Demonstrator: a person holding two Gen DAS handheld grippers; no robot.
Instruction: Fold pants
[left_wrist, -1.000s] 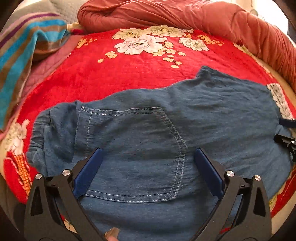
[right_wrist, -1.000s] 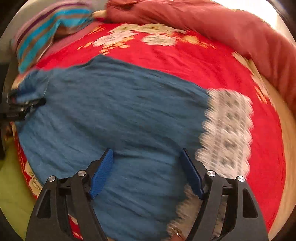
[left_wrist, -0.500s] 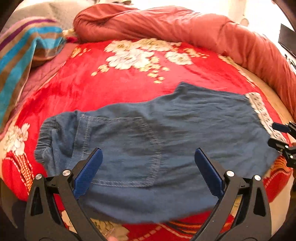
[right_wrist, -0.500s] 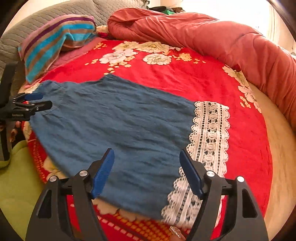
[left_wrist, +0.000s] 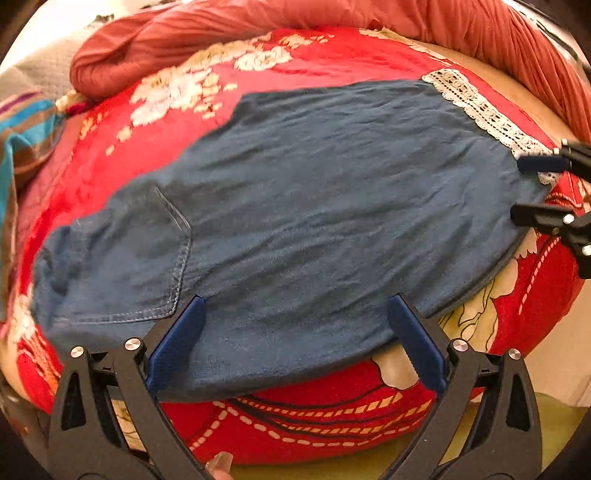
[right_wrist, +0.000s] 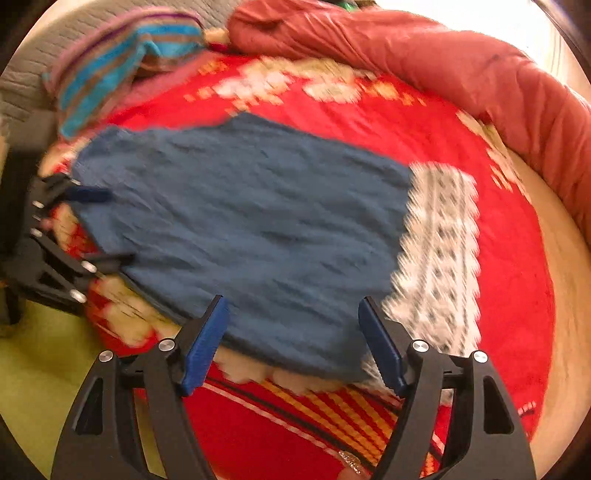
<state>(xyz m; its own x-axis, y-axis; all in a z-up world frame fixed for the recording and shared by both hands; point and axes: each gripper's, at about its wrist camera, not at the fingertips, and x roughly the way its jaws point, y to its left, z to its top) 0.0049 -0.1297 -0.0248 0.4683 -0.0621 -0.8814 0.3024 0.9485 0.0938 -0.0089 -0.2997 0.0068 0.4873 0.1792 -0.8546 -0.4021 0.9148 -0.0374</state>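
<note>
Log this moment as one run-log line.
stage: pre-grasp | left gripper: open, empty | right gripper: open, empty | blue denim pants with white lace hem: flat on red floral blanket

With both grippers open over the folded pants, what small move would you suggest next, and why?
Probably lower the left gripper onto the waist end by the back pocket and close. The pants lie flat on the red blanket, folded lengthwise, lace cuff beside the right gripper; neither holds cloth, so the next fold needs a grip.

Bed in red floral blanket (left_wrist: 332, 48), rust quilt (right_wrist: 424, 55) bunched behind, striped pillow (right_wrist: 122, 66), green floor (right_wrist: 40, 369)
</note>
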